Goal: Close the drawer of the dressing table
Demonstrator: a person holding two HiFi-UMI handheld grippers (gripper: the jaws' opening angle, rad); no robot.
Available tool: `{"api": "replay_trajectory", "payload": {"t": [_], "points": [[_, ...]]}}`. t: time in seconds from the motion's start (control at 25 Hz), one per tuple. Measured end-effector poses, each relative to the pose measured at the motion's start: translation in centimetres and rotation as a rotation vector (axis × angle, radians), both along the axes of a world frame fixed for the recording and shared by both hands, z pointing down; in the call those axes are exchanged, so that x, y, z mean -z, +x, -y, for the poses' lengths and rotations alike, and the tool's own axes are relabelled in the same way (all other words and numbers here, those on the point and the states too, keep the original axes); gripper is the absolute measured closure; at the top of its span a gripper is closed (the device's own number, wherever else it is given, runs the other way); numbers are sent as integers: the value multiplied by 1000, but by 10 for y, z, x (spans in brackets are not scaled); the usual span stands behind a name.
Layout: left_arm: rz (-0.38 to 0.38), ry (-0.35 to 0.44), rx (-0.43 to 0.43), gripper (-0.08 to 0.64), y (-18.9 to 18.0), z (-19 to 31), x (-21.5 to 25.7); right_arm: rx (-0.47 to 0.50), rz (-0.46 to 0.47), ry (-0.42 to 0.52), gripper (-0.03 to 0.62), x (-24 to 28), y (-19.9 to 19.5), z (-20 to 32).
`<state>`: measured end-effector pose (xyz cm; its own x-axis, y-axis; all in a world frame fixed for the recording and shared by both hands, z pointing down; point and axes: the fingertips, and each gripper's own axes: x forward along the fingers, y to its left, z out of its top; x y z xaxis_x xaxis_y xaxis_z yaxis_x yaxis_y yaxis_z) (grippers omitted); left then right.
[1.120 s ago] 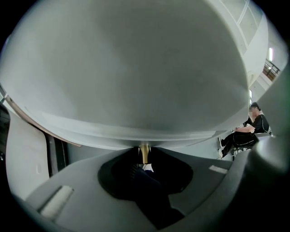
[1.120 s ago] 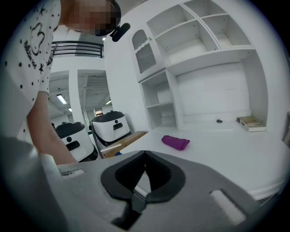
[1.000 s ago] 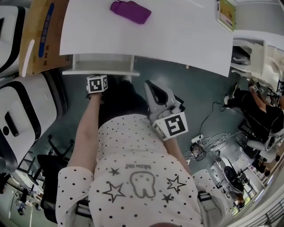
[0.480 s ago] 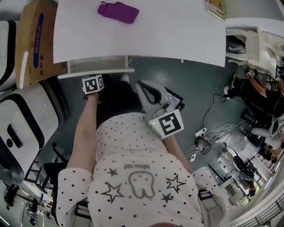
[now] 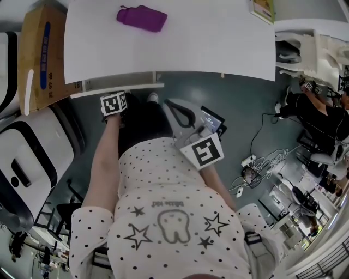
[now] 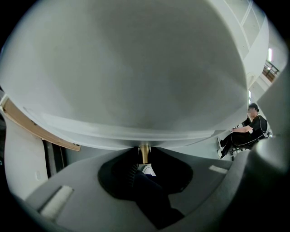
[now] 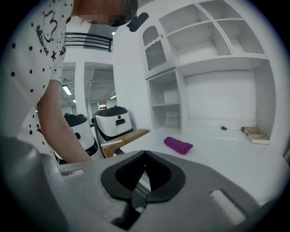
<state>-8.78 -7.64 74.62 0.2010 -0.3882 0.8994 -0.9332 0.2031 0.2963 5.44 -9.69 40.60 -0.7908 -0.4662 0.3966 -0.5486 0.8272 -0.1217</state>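
The white dressing table (image 5: 218,49) fills the top of the head view. Its drawer (image 5: 117,89) sticks out a little below the table's left front edge. My left gripper's marker cube (image 5: 113,102) sits just below the drawer front, and the fingertips are hidden under it. In the left gripper view the drawer front (image 6: 136,68) fills the picture, and my left gripper (image 6: 144,149) is shut on the brass drawer knob (image 6: 144,155). My right gripper (image 5: 172,104) hangs beside my body, shut and holding nothing, and its tips meet in a point (image 7: 145,154).
A purple pouch (image 5: 142,18) lies on the tabletop, and a book (image 5: 263,10) sits at its far right. A cardboard box (image 5: 41,49) and a white-and-black machine (image 5: 27,158) stand on the left. A seated person (image 5: 319,117) and floor cables (image 5: 256,171) are on the right.
The drawer shows slightly less below the table edge than before, with the left gripper still at its front. The right gripper has rolled a little.
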Motion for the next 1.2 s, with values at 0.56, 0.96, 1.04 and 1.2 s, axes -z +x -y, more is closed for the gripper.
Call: {"api": "replay_trajectory", "payload": {"t": [0.56, 0.96, 1.04, 1.2], "points": [[0, 3, -12, 474, -5, 20, 2, -32, 5, -5, 595, 1, -3, 18], [-4, 4, -26, 473, -7, 30, 3, -37, 2, 4, 595, 2, -6, 27], [-7, 5, -29, 472, -6, 32, 3, -41, 1, 3, 595, 2, -6, 28], [-10, 9, -39, 472, -8, 35, 3, -42, -1, 8, 595, 2, -9, 30]]}}
